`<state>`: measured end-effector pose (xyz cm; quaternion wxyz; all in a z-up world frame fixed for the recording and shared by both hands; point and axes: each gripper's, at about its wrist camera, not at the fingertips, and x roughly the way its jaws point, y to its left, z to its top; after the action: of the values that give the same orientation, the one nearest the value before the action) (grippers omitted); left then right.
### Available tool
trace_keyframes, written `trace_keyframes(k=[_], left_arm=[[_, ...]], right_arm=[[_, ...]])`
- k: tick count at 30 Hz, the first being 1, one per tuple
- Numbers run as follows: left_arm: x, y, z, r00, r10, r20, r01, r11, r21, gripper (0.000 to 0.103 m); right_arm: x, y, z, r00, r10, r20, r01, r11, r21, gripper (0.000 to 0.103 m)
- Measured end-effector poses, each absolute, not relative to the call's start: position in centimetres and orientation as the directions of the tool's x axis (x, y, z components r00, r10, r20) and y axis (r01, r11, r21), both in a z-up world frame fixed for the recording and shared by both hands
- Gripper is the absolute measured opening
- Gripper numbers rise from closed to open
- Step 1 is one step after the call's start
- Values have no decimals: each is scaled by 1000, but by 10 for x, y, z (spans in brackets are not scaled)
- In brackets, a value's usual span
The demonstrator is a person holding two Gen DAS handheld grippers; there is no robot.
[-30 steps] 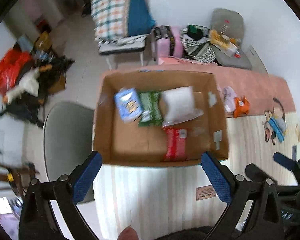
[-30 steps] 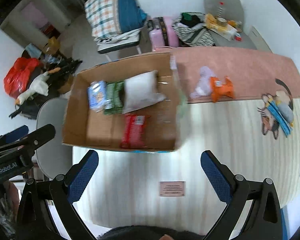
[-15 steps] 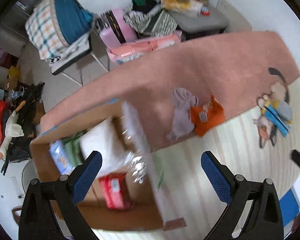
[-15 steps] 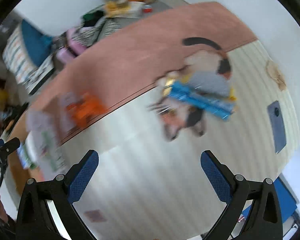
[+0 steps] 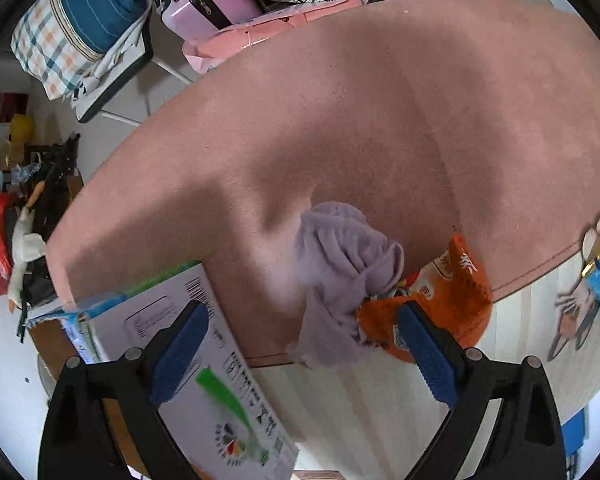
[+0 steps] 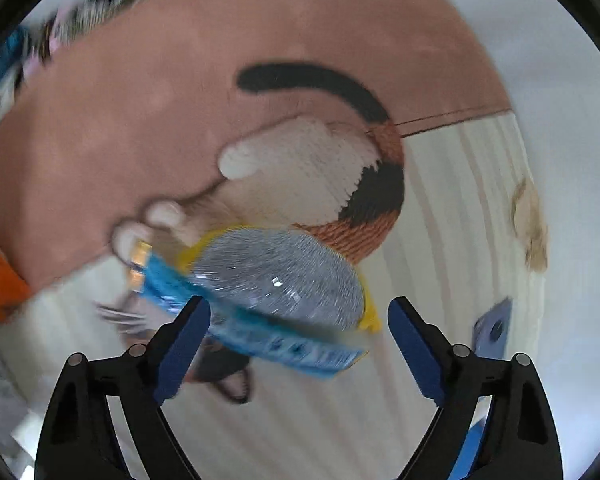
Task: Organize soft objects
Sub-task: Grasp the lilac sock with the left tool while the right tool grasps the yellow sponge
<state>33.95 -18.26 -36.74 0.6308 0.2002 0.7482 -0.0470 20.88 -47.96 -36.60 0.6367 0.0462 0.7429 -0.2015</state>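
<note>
Left wrist view: the left gripper (image 5: 302, 354) is held wide apart and empty, just short of the lilac cloth (image 5: 340, 276), which lies crumpled on the pink rug (image 5: 380, 120) and touches the orange packet (image 5: 448, 300) on its right; the cardboard box (image 5: 204, 380) sits left of the cloth. A central pinch on the cloth alone is advised. Right wrist view, blurred: the right gripper (image 6: 299, 346) is likewise spread, nothing held, above the blue packet (image 6: 260, 328) and a grey round pad (image 6: 284, 276). Slowing before closing is advised.

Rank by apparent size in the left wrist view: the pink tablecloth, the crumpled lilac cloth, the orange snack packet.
1. Pink tablecloth, by far the largest.
2. Crumpled lilac cloth and orange snack packet: look alike; the cloth and the hand-held gripper partly cover the packet, so unranked.
</note>
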Motion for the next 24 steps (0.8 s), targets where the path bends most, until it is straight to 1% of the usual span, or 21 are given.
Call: trace_keyframes(k=[1,2,3,4,5,6,7,8,9,10,11,12,13,14,15,16,18,21,22,23,24], left_arm=[[342,-184,-369,-135,231,-964,352,920,171,97],[342,-184,-370,-141,227,-964,346,923,167,97],[344,-185,-371,-145,224,-964,345,924,163,97],[345,-186,-372,-147,220,-964,344,925,158,97],[347,-187,-372,-151,215,-965,345,926,152,97],[347,-188,-373,-154,210,-966,346,927,146,97],[350,-188,-373,-158,209,-965,346,927,144,97],[352,-188,-375,-163,203,-966,341,930,138,97],[353,-187,-376,-170,194,-966,331,935,129,97],[355,-186,-377,-179,180,-967,321,940,115,97],[357,-185,-378,-190,167,-968,315,944,101,97],[357,-184,-381,-201,154,-968,308,947,87,97],[358,-184,-382,-206,147,-968,304,949,79,97],[359,-184,-384,-211,136,-968,301,951,68,97],[359,-185,-387,-219,127,-967,299,953,57,97],[359,-186,-390,-226,127,-966,300,952,55,97],[356,-188,-396,-238,126,-963,305,951,49,97],[354,-189,-403,-248,126,-960,306,951,46,97],[354,-189,-404,-246,123,-961,300,953,46,93],[355,-187,-404,-243,120,-963,289,956,46,72],[355,-185,-405,-249,112,-962,273,961,41,61]], right_arm=[[210,-478,-374,-193,-193,-962,298,922,-245,88],[211,-479,-382,-206,-192,-959,293,923,-248,77],[210,-480,-386,-213,-179,-960,313,919,-241,77],[210,-487,-387,-201,-146,-969,372,904,-213,74],[210,-493,-386,-183,-105,-977,423,889,-175,63],[208,-502,-384,-146,0,-989,511,857,-75,53],[206,-508,-384,-119,74,-990,564,826,-6,52],[205,-515,-383,-79,157,-984,612,787,76,52],[205,-517,-381,-59,195,-979,621,775,117,53],[207,-518,-380,-65,191,-979,612,783,112,56],[209,-517,-376,-81,159,-984,588,804,82,64],[212,-515,-372,-84,131,-988,566,822,61,68],[214,-513,-367,-76,101,-992,543,839,44,75],[218,-511,-362,-70,61,-996,518,855,16,80],[223,-508,-359,-80,5,-997,478,878,-34,82],[226,-505,-358,-83,-19,-996,454,889,-55,84],[236,-496,-360,-78,-50,-996,390,917,-77,84],[245,-493,-374,-99,-34,-995,358,931,-68,84],[247,-494,-379,-108,-34,-994,358,931,-71,84],[248,-494,-385,-118,-34,-992,356,931,-75,84],[250,-497,-389,-127,-36,-991,358,930,-80,83]])
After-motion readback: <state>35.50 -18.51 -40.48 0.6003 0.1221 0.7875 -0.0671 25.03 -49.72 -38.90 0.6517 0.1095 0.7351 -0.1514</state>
